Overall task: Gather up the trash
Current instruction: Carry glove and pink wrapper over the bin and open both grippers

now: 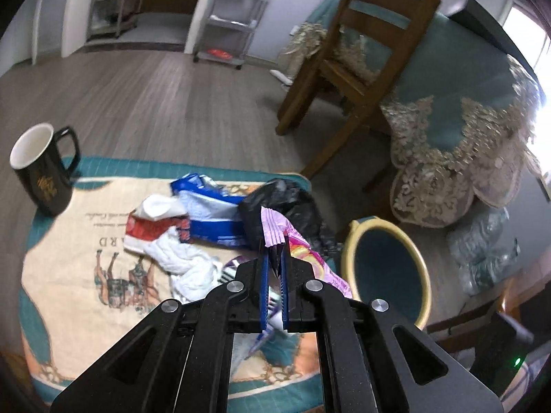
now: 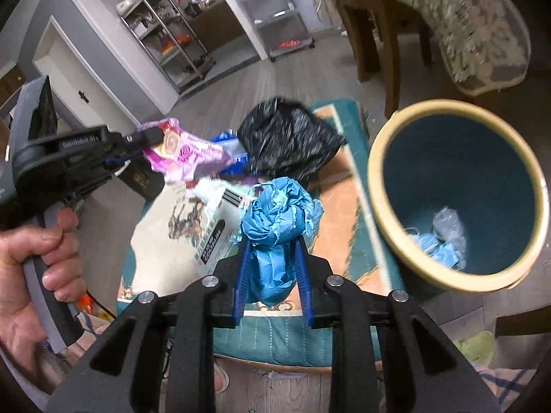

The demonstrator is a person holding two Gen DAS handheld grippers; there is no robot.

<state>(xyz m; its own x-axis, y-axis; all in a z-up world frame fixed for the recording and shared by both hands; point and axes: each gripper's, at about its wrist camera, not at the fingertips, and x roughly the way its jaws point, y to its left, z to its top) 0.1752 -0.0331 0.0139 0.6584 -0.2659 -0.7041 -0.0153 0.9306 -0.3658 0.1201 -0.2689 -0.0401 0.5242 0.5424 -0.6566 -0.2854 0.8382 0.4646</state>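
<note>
My left gripper (image 1: 274,254) is shut on a pink snack wrapper (image 1: 275,232) and holds it above the table; the wrapper also shows in the right wrist view (image 2: 186,153), held by the left gripper (image 2: 151,137). My right gripper (image 2: 272,241) is shut on a crumpled blue glove wad (image 2: 275,216), left of the bin. The teal bin with a cream rim (image 2: 378,186) stands at the table's right edge, also in the left wrist view (image 1: 347,244), with blue and clear trash inside (image 2: 440,237). A black plastic bag (image 1: 282,203), a blue-white wrapper (image 1: 210,213) and a red-white bag (image 1: 155,227) lie on the table.
A black mug (image 1: 41,172) stands at the table's far left corner. The low table has a teal and cream printed cloth (image 1: 69,275). A wooden chair (image 1: 361,55) and a lace-covered teal table (image 1: 465,130) stand beyond the bin. Shelving racks (image 1: 237,17) stand by the far wall.
</note>
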